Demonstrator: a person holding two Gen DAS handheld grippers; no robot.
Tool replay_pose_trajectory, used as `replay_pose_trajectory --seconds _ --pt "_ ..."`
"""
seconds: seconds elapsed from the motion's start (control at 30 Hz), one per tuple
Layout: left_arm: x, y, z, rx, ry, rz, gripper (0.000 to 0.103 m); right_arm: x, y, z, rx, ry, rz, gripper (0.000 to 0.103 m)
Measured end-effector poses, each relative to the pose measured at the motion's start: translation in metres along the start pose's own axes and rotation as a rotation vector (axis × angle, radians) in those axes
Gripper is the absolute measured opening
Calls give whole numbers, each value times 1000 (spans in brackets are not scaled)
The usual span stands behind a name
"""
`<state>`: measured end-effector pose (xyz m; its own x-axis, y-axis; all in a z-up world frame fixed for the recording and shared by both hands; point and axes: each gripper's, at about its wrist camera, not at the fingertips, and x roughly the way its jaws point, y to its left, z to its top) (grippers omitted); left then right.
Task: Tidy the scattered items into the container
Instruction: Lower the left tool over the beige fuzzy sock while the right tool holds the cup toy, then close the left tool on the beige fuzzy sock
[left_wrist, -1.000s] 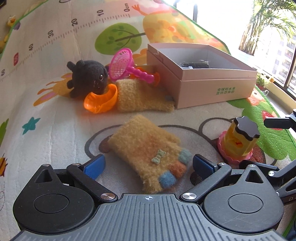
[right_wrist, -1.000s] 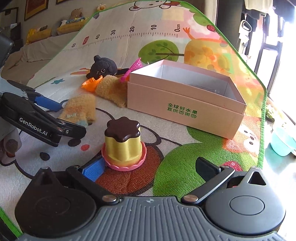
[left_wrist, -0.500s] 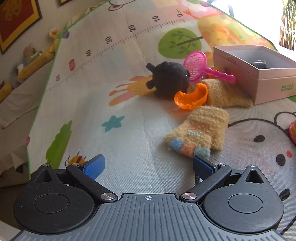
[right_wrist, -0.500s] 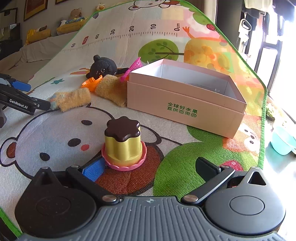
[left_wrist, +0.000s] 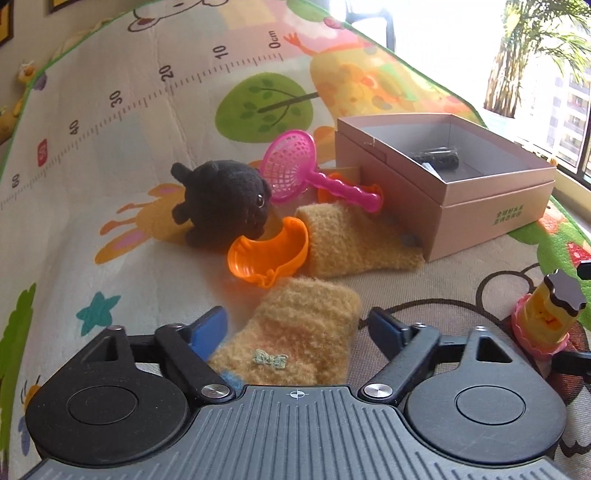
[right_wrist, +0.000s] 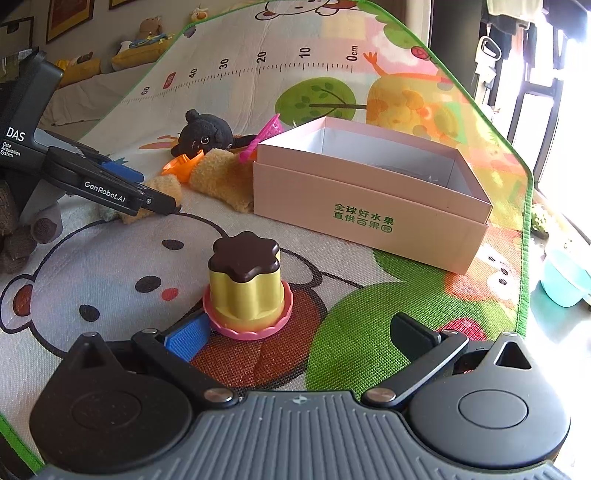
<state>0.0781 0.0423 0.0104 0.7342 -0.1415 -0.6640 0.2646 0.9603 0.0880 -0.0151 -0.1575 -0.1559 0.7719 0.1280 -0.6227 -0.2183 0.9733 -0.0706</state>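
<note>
On the mat, box (left_wrist: 461, 184) at two o'clock, my left jaws, wide a second ago, are closing around the glove (left_wrist: 295, 332), readying its lift.

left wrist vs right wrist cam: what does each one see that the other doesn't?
Left wrist only: the dark item lying inside the pink box, the full pink toy net, and the near fuzzy mitten between the left gripper pads as its jaws close.

Right wrist only: the open right gripper, the left gripper seen from the side, and a teal tub off the mat.

Both: the box, black plush, orange scoop, pudding toy, second mitten.
</note>
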Motion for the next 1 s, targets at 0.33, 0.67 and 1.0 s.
replay_pose_trajectory --seconds 0.33,0.67,1.0 --pt "-23 -12 -18 -49 -17 -114 65 -2 4 -1 -24 -16 -22 103" --pt "-71 -60 -56 -14 -4 -197 70 -5 20 9 -106 1 -15 88" --pt "-78 -55 -58 -28 -5 -221 91 14 20 23 -9 37 91 75"
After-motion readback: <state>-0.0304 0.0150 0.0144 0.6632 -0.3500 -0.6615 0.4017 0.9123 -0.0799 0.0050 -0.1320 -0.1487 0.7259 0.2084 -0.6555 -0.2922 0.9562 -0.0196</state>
